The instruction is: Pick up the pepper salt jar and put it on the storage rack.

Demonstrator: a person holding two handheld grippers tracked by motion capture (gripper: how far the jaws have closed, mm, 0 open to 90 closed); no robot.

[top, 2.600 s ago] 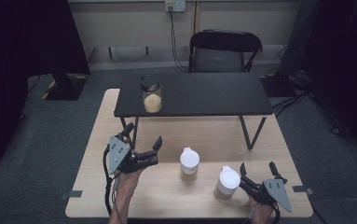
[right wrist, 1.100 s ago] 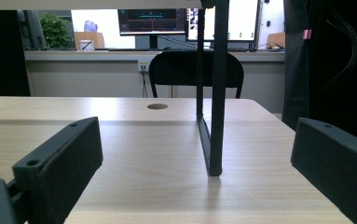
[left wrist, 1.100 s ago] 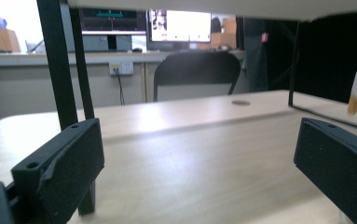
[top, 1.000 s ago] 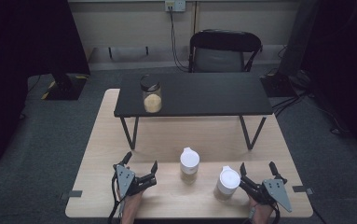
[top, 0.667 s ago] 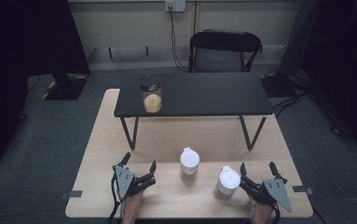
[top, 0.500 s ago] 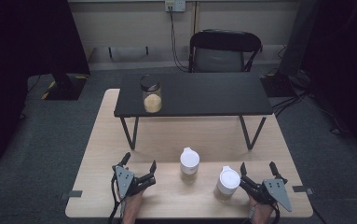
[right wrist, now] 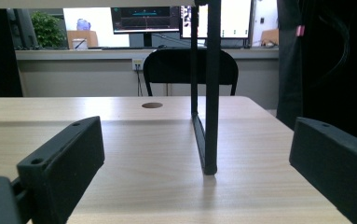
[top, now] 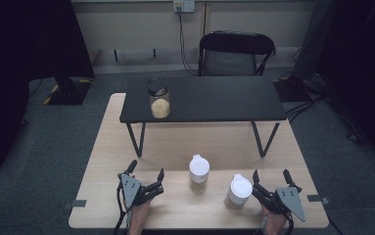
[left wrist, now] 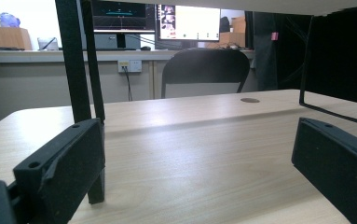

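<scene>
**A:** What sits on the bench?

**B:** Two small jars with white lids stand near the front edge. The left jar is a bit farther back. The right jar is closer to the person. Both stand upright, and they are near each other but not touching.

**A:** What is in them?

**B:** Something brownish, I think, but they are too small to tell.

**A:** Where are the grippers?

**B:** The left gripper rests low at the front of the bench, to the left of the left jar and apart from it. Its jaws are spread wide with nothing between them. In the left gripper view you see only bare wood between the two black jaws.

**A:** And the other one?

**B:** The right gripper is at the front right, just beside the right jar. Its jaws are spread wide too, and they hold nothing. A hand holds it from below.

**A:** What is farther back?

**B:** A low black shelf on thin black legs stands over the back part of the bench. A glass jar with a dark lid stands on its left end. It has pale yellow stuff in the bottom half.

**A:** And behind the bench?

**B:** A black chair by the wall.
</scene>
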